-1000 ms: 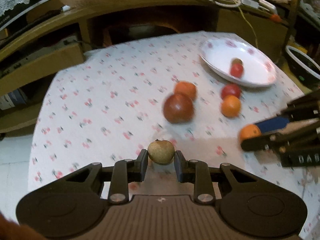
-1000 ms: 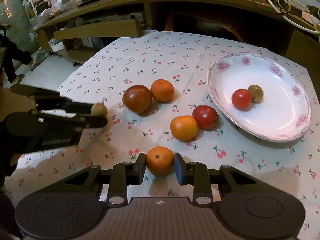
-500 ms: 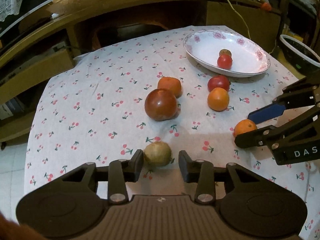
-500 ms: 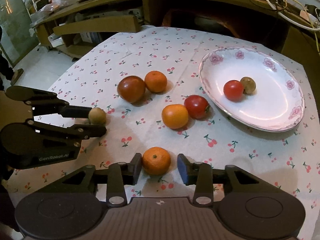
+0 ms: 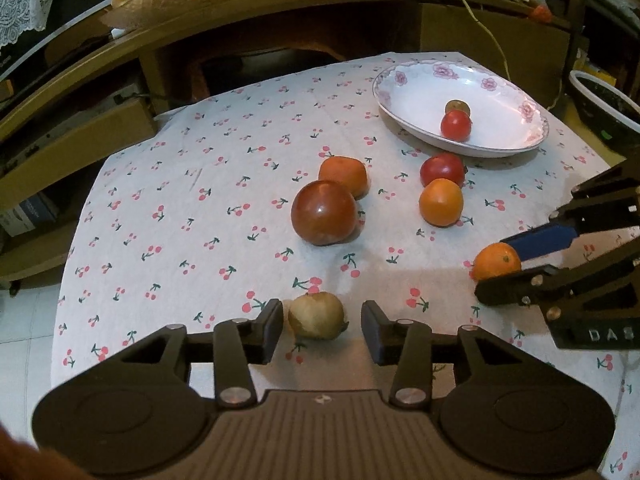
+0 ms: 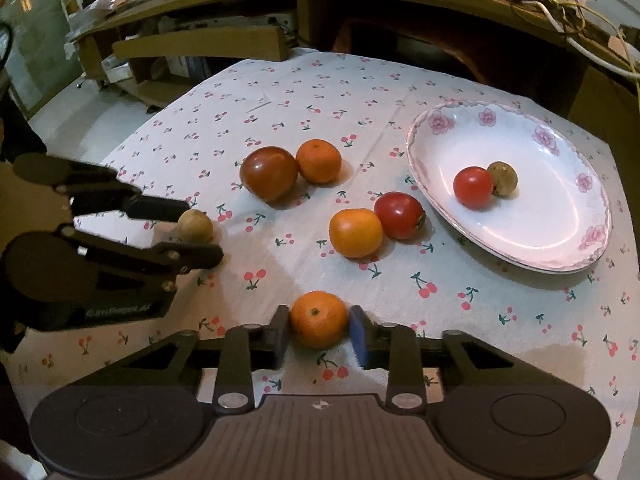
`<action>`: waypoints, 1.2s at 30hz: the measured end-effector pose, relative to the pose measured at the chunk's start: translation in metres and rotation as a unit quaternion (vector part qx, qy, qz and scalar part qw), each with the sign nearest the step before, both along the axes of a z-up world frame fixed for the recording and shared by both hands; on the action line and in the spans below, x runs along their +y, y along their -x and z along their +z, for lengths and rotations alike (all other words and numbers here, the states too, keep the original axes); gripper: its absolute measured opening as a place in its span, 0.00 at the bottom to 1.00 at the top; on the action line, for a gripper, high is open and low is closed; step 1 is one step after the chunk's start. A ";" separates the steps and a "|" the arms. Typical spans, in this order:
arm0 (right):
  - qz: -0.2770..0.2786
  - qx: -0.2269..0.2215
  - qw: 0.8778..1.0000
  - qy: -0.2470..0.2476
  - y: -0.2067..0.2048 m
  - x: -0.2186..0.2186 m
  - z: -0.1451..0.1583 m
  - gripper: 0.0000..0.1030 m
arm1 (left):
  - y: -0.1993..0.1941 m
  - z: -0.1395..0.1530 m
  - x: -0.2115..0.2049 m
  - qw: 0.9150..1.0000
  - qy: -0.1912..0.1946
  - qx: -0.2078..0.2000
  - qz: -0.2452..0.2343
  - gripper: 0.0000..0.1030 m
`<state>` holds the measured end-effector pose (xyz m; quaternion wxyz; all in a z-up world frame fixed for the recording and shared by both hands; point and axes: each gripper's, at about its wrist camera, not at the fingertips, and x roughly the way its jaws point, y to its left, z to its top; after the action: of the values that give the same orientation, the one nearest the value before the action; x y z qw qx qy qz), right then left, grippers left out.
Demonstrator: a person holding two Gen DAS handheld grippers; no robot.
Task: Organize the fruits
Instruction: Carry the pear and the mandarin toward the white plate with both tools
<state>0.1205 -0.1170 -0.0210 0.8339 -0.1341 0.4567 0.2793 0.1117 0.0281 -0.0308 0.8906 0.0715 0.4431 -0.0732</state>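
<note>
Ahead | dark tomato point(image 5: 324, 213), mandarin point(image 5: 344, 175) touching | plate point(image 5: 416, 92) beyond

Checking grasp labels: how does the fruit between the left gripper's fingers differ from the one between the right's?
The brown fruit is dull tan and smaller; the mandarin is bright orange and larger. The left gripper is opening, with a clear gap to the brown fruit; the right gripper is closing, its pads at the mandarin's sides. Both fruits are round and rest on the cherry-print tablecloth.

Three tomatoes point(image 6: 268, 172), three oranges point(image 6: 319, 160), two brown fruits point(image 6: 195, 225), one plate point(image 6: 520, 248).
</note>
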 end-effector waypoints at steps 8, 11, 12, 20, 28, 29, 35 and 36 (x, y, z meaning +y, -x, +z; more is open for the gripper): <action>-0.012 0.004 1.000 -0.013 0.000 -0.011 0.002 0.31 | -0.005 -0.001 0.000 1.000 0.009 -0.003 0.000 0.49; -0.022 0.009 1.000 -0.018 -0.002 -0.018 0.002 0.31 | -0.007 -0.002 -0.001 1.000 0.011 -0.004 0.001 0.51; -0.025 0.011 0.999 -0.020 -0.003 -0.020 0.002 0.31 | -0.007 -0.002 -0.001 1.000 0.010 -0.004 0.001 0.52; -0.036 0.018 0.999 -0.030 -0.009 -0.028 0.001 0.32 | -0.007 -0.003 0.007 0.999 0.029 0.009 0.010 0.61; -0.027 0.024 0.999 -0.039 -0.013 -0.029 0.001 0.37 | -0.008 -0.002 0.004 0.999 0.034 0.022 0.004 0.60; -0.025 0.024 0.999 -0.037 -0.013 -0.029 0.001 0.37 | -0.007 -0.002 0.004 0.999 0.035 0.023 0.003 0.58; -0.021 0.017 0.999 -0.020 -0.010 -0.028 0.002 0.34 | -0.005 0.001 0.004 0.999 0.041 0.028 0.003 0.46; -0.021 0.016 1.000 -0.018 -0.010 -0.028 0.002 0.31 | -0.004 0.001 0.005 0.999 0.044 0.030 0.006 0.41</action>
<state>0.1303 -0.1447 -0.0194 0.8345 -0.1052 0.4673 0.2723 0.1161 0.0335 -0.0294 0.8796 0.0278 0.4663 -0.0898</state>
